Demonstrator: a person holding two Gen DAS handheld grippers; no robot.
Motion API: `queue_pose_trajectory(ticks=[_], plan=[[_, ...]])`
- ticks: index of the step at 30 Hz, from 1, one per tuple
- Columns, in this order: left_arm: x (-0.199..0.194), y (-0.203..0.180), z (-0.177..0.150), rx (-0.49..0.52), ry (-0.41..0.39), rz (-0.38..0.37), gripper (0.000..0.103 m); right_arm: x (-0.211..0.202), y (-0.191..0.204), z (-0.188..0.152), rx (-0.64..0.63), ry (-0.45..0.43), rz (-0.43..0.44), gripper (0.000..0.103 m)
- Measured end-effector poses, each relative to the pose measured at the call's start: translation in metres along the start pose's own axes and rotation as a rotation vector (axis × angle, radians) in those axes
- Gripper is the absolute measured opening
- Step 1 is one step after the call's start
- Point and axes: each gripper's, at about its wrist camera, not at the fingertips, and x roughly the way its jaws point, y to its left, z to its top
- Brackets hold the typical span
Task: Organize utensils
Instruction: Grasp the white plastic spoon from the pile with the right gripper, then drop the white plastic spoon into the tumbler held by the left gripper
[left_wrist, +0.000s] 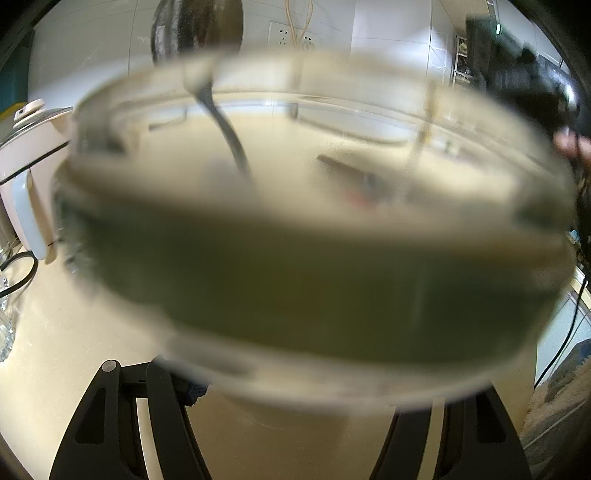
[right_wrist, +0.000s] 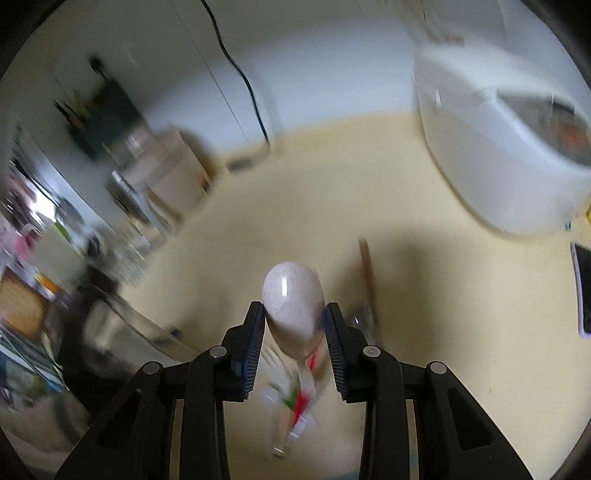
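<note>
Right gripper (right_wrist: 294, 325), jaws pinching a spoon (right_wrist: 293, 308) by its bowl, above the cream desk (right_wrist: 443, 332). Left gripper (left_wrist: 295, 384) carries a blurred glass container (left_wrist: 314, 240); jaws' state hidden, can't tell.

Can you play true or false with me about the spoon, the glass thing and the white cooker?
1. The right hand-held gripper holds a spoon. True.
2. The spoon's bowl is bright red. False: it is pale grey.
3. The left hand-held gripper holds a clear glass container. True.
4. The counter is black. False: it is cream yellow.
5. A white cooker stands on the counter. True.
</note>
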Motion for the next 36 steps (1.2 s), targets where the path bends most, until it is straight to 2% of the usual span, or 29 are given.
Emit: queue_pose_trajectory(ticks=[5,8,14,18,24,32,36], plan=[[0.0,0.0,0.0,0.0,0.0,0.0,0.071,-0.034,0.046,0.035,-0.061,-0.126,0.089,0.033],[0.0,0.0,0.0,0.0,0.0,0.0,0.071,-0.052,0.07,0.048,-0.095,-0.164,0.168,0.033],[0.0,-0.001,0.0,0.0,0.001,0.0,0.071,-0.062,0.105,0.055,-0.127,-0.138,0.319,0.033],[0.0,0.0,0.0,0.0,0.001,0.0,0.071,-0.057,0.119,0.051,-0.157,-0.092,0.351,0.033],[0.0,0.0,0.001,0.0,0.001,0.0,0.071,-0.035,0.13,0.04,-0.18,-0.014,0.35,0.033],[0.0,0.0,0.001,0.0,0.001,0.0,0.071,0.022,0.148,0.015,-0.273,0.133,0.201,0.034],[0.0,0.0,0.001,0.0,0.001,0.0,0.071,0.038,0.145,0.008,-0.248,0.174,0.171,0.035]])
